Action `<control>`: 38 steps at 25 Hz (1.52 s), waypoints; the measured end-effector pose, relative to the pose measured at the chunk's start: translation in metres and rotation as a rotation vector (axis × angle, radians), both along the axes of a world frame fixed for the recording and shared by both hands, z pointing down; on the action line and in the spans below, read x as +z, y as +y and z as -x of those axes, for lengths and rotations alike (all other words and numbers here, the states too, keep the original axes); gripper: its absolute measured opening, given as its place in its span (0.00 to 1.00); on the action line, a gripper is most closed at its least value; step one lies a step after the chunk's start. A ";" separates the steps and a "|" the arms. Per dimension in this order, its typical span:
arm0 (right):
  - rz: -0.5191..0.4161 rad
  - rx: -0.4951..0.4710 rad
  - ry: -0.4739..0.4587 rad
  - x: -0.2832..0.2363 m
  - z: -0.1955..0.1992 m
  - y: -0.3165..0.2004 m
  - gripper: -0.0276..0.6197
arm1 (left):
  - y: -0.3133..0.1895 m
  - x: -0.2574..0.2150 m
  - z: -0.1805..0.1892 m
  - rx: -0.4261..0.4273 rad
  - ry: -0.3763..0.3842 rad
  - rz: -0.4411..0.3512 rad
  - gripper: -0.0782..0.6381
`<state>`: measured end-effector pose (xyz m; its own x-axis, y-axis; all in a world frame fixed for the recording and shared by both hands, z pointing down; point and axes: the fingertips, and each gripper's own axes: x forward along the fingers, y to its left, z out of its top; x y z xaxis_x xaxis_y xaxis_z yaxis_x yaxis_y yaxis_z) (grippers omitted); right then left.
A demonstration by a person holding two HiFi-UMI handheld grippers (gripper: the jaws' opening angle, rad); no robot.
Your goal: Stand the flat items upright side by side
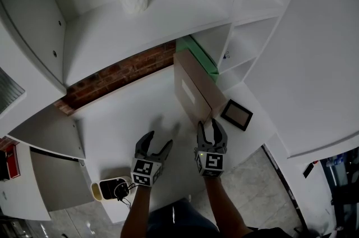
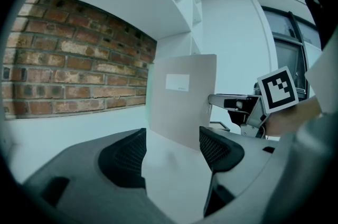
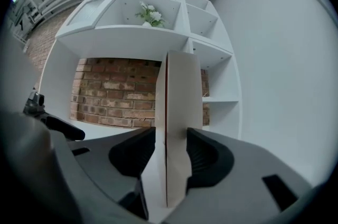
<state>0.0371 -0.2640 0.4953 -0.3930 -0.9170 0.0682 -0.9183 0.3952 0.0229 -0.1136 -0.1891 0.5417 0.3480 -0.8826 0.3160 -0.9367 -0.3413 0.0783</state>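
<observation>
- Right gripper view: my right gripper [image 3: 171,151] clamps the near edge of the upright beige folder [image 3: 178,91], which runs straight away from me.
- My left gripper [image 1: 152,148] waits open and empty, just left.

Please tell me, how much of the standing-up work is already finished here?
Done: the green item stands on edge by the shelf divider. In hand: the right tongs are closed on the tan book, which is upright beside the green item. Left: the picture frame lies flat on the desk. The left tongs are open and empty.
</observation>
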 end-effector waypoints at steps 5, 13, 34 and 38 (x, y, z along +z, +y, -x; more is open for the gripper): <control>0.004 0.019 0.013 0.000 0.005 -0.016 0.25 | 0.002 0.004 0.006 -0.012 -0.004 0.005 0.53; 0.014 0.032 0.004 0.001 0.027 -0.042 0.25 | 0.002 0.007 0.019 -0.031 -0.002 0.011 0.53; 0.038 -0.029 0.028 0.004 0.065 -0.079 0.25 | 0.002 0.002 0.038 -0.058 0.009 0.007 0.53; 0.042 -0.034 0.029 0.004 0.065 -0.079 0.25 | 0.003 0.003 0.039 -0.061 0.014 0.009 0.53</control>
<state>-0.0277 -0.3433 0.4988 -0.4211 -0.8992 0.1185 -0.9035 0.4274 0.0320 -0.1531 -0.1861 0.5449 0.2981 -0.8994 0.3197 -0.9545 -0.2829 0.0941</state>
